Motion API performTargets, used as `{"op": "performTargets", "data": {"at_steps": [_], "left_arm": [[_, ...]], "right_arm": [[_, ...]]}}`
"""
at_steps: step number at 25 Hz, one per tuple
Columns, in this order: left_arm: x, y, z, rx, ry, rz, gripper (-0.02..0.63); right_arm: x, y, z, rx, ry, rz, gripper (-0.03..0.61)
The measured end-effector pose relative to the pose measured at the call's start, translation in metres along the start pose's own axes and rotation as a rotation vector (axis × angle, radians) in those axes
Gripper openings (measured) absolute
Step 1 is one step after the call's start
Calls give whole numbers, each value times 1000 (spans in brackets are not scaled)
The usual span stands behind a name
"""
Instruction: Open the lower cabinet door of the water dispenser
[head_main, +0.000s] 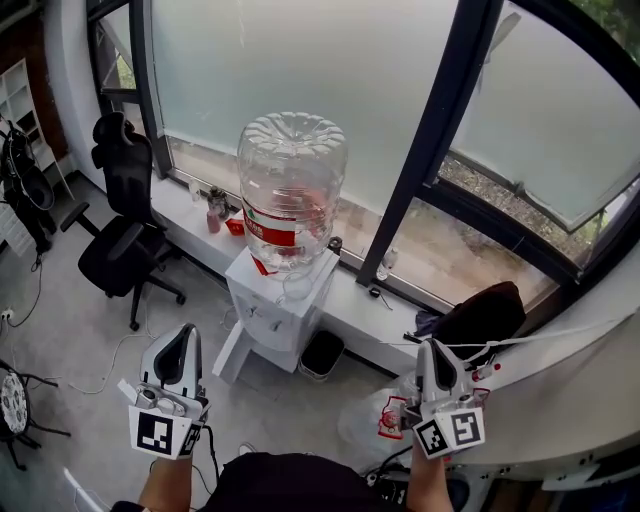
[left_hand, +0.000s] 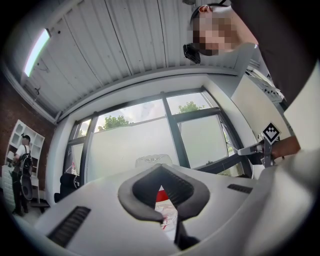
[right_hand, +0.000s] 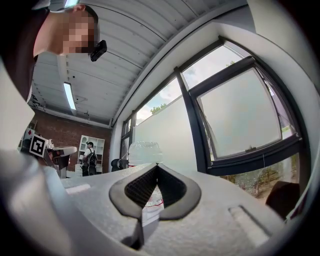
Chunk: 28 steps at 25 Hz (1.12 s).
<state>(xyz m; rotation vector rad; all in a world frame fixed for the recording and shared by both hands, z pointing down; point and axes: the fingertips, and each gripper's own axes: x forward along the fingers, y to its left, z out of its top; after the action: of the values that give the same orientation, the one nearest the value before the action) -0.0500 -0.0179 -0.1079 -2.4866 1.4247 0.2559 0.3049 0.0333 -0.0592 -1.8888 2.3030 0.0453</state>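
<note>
The white water dispenser (head_main: 277, 308) stands by the window sill with a large clear bottle (head_main: 291, 195) on top. Its lower front (head_main: 232, 356) faces down-left in the head view, and I cannot tell how the cabinet door stands. My left gripper (head_main: 182, 338) is held short of the dispenser, down-left of it, with its jaws shut and nothing between them. My right gripper (head_main: 431, 348) is off to the dispenser's right, also shut and holding nothing. In the left gripper view the bottle top (left_hand: 149, 161) shows just above the closed left gripper (left_hand: 161, 167). The right gripper (right_hand: 158, 166) points toward the bottle (right_hand: 143, 150) too.
A black office chair (head_main: 124, 226) stands left of the dispenser and a black bin (head_main: 322, 353) sits right beside it. Small bottles (head_main: 215, 208) line the sill. A black bag (head_main: 482, 314) and a plastic bag (head_main: 384, 416) lie near a white curved desk (head_main: 565, 400). A person (right_hand: 91, 158) stands by far shelves.
</note>
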Motion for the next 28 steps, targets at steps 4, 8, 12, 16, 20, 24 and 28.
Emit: {"op": "performTargets", "data": {"at_steps": [4,8,12,16,20,24,28], "left_arm": [[-9,5,-9,-8,33,21,9],[-18,14,-17,7,53,40,8],[-24,18,-22,-8,72,45,9],[-27,24,-23,5,78,53,8],[-29,27,-22,10,74,54,8],[-30,27,-23,-7,72,53,8],[-29,24,-23,1,68,47,9]], "right_arm": [[5,9,-9,-7,16,8,5],[14,17,-14,25,10,23,5],[22,27,-14,33,-1,37,5],[24,31,-17,38,0,40,5],[23,34,-20,41,5,37,5],[23,38,-18,35,-3,43,5],[25,38,-20,14,4,41,5]]}}
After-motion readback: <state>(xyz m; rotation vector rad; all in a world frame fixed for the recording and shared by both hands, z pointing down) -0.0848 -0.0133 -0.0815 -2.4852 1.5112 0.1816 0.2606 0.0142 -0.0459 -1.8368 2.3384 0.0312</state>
